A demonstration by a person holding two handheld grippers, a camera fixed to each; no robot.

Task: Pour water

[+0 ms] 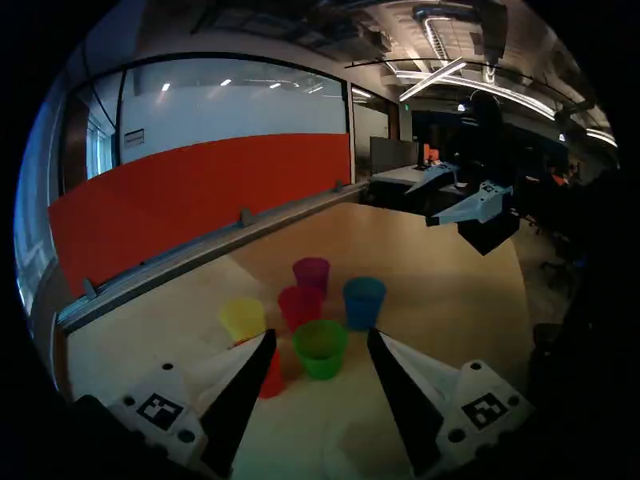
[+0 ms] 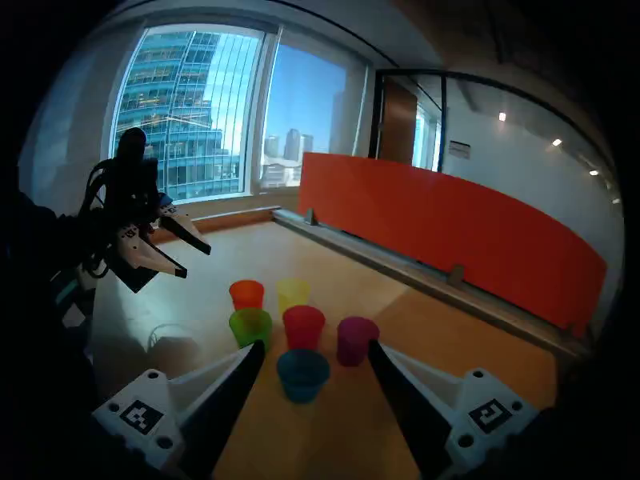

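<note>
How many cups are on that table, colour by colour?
Orange cup: 1
Yellow cup: 1
Green cup: 1
Red cup: 1
Purple cup: 1
Blue cup: 1
Total: 6 cups

**Fig.** Table [image 2: 480,352]: flat, pale wood-tone top w/ a grey rail [image 2: 376,254] along one long edge. Six plastic cups stood upright on it, open ends up, in one tight cluster. Right gripper view, far to near:
- Far row: orange cup [image 2: 246,294] beside yellow cup [image 2: 293,294].
- Mid row: green cup [image 2: 250,326], red cup [image 2: 304,326] & magenta cup [image 2: 356,339].
- Near: blue cup [image 2: 303,374], alone.

Neighbours were close; touching vs. just apart couldn't be told. Contents weren't discernible. A faint clear round item [image 2: 166,340] sat on the top to the left of the cluster, apart from it; type unclear.
</note>
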